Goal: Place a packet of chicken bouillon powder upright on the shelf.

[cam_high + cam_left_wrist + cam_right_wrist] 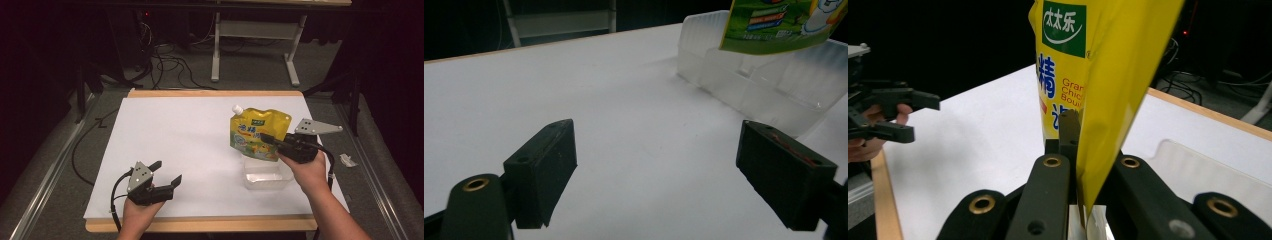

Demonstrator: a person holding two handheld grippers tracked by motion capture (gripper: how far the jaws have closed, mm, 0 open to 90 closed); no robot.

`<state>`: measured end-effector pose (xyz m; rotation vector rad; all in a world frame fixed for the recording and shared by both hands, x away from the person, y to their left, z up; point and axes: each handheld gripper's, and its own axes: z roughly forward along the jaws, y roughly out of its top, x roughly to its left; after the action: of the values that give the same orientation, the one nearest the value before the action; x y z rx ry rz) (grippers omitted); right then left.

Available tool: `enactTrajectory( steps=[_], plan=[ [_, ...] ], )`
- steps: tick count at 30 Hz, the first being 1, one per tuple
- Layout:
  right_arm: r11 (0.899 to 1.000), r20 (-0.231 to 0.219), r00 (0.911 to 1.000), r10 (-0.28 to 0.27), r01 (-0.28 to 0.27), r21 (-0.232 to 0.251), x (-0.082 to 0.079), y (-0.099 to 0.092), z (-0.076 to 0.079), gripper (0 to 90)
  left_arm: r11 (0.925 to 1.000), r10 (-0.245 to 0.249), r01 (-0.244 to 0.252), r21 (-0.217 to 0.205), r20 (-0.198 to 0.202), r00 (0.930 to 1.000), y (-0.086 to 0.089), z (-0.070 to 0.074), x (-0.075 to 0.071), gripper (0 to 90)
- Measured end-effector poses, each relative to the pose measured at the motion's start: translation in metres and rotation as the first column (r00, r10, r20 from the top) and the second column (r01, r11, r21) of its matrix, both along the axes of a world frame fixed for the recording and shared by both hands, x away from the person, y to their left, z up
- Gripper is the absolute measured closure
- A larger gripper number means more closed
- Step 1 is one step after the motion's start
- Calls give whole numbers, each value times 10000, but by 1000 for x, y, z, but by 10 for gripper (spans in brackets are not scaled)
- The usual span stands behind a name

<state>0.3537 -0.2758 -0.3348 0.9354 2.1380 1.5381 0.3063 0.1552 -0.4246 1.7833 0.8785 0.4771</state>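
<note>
On the right side of the white tabletop (190, 145), a clear plastic box (266, 175) is set down. Nothing can be seen inside it. Just above the box, a yellow pouch (257, 132) with a white cap is held up in the air. Its bottom edge hangs over the box's far side. The pouch is pinched at its right side by the right tongs (272, 140), which are closed tight on it. From the right gripper view, the pouch (1098, 85) is seen squeezed between the two black jaws. Near the left front edge of the tabletop, the left tongs (166, 172) are held wide apart with nothing in them. They are well away from the box and the pouch.
</note>
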Motion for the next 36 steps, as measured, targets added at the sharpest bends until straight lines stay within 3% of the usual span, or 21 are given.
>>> enactTrajectory(
  steps=[9, 19, 36],
  plan=[
    [9985, -46, 9985, -540, 540, 75, 10, -20, -1, 898, 9999, -108, 109, 74, -113, 9999, -3, -1, 0, 154],
    [9972, -174, 9971, -742, 742, -3, 22, -33, -6, 898, 9999, -90, 91, 44, -175, 9998, -3, -2, 1, 154],
    [9982, -402, 9974, -593, 590, -82, 32, -32, -15, 898, 9998, -201, 202, 33, -203, 9996, -4, -3, 1, 157]
  ],
)
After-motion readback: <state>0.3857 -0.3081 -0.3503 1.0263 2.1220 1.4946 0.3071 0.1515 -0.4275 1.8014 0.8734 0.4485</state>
